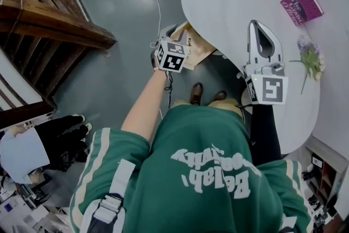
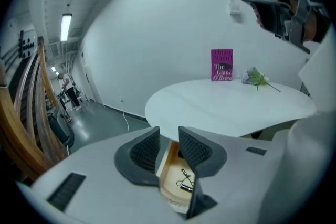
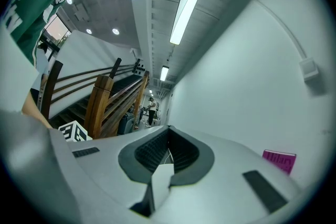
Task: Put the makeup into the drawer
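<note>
The person wears a green shirt (image 1: 180, 193) with white lettering (image 1: 215, 172), cream shoulder stripes (image 1: 90, 172), and brown shoes (image 1: 196, 94).

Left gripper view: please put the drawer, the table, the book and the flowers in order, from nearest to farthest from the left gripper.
1. Drawer: open, just below the left gripper.
2. Table: beyond the drawer, in the middle of the view.
3. Book and flowers: both at the table's far edge by the wall, with the flowers to the right. They are too close to call.

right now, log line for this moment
left gripper open, empty, above open drawer | makeup in drawer | right gripper shut, empty
</note>
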`<state>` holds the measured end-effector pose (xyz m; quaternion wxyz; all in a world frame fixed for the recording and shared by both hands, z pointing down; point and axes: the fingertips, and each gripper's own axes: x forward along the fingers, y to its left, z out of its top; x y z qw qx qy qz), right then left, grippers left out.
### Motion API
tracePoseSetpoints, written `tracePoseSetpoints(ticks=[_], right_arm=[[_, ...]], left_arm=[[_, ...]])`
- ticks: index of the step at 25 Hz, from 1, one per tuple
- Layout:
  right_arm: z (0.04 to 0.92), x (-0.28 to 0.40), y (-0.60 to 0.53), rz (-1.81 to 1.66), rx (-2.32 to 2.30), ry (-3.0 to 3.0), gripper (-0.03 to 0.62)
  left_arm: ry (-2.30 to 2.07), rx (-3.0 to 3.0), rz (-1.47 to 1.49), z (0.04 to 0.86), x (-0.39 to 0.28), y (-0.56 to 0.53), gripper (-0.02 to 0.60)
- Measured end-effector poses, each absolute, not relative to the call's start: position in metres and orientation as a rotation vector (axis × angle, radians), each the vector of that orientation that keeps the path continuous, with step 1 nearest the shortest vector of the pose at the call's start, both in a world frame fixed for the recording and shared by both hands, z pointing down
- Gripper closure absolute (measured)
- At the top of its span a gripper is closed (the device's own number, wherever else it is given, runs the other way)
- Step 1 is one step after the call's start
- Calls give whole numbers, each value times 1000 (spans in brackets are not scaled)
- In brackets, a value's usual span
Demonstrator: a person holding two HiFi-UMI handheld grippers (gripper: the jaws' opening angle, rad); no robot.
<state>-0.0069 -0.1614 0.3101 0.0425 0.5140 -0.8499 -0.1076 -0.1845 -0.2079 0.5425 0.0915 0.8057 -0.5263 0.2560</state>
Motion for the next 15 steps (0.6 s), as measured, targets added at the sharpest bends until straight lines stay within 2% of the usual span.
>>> tracePoseSetpoints(ticks=[10,15], right_arm=[[298,-28,-158,-381,1504,-2651,585],[294,-33,-157,-391,1493,-2667,585]], left_arm=[[-1816,2650,348,347,-184,-205,461],[-1882,2697,227,300,-187,-192,461]])
